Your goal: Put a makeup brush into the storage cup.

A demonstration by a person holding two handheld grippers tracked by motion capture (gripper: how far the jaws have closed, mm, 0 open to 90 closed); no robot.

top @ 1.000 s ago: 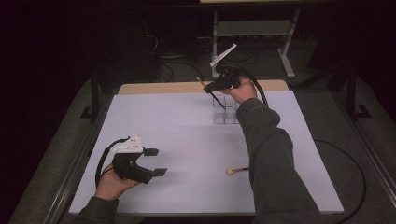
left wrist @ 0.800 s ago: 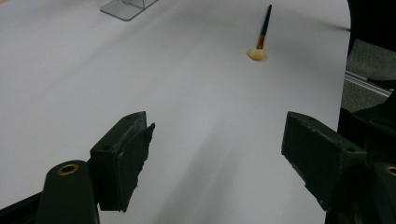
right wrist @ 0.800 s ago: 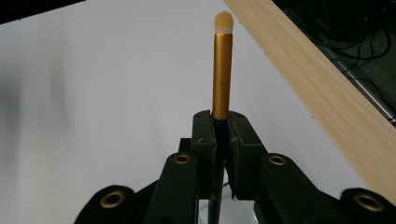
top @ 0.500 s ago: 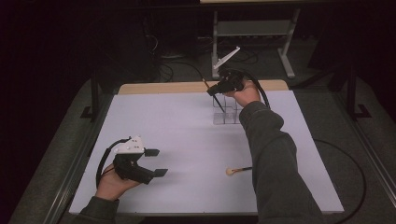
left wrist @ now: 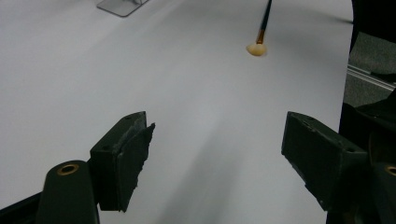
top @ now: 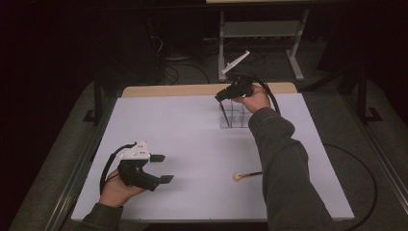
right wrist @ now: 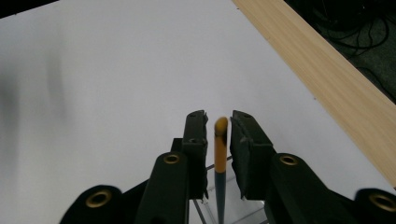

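High view: at the far side of the white table (top: 183,130), toward one o'clock, the right gripper (top: 230,92) hangs over a clear acrylic organiser (top: 235,117) with a dark makeup brush (top: 224,114) standing tilted in one of its compartments. In the right gripper view the brush's orange-tipped handle (right wrist: 220,140) rises between the two black jaws, which have just been opening; there is daylight on both sides of the handle, so I'd call the grip let go, the brush now resting in the organiser (right wrist: 233,212) by itself. Doing this well, I'd think, means spreading the jaws a little wider and lifting straight up along the handle, so neither pad drags the brush back out or tips the light holder. A second brush (top: 245,176) lies flat on the table at about five o'clock, cream bristles pointing left, its handle tail hidden under the person's right sleeve (top: 284,163); it looks like the next one to collect. The left gripper (top: 161,168) idles at seven o'clock, jaws spread wide with nothing in them, and its own view looks across at that lying brush (left wrist: 259,37). Which compartment holds the standing brush I cannot tell; the clear walls blur together.
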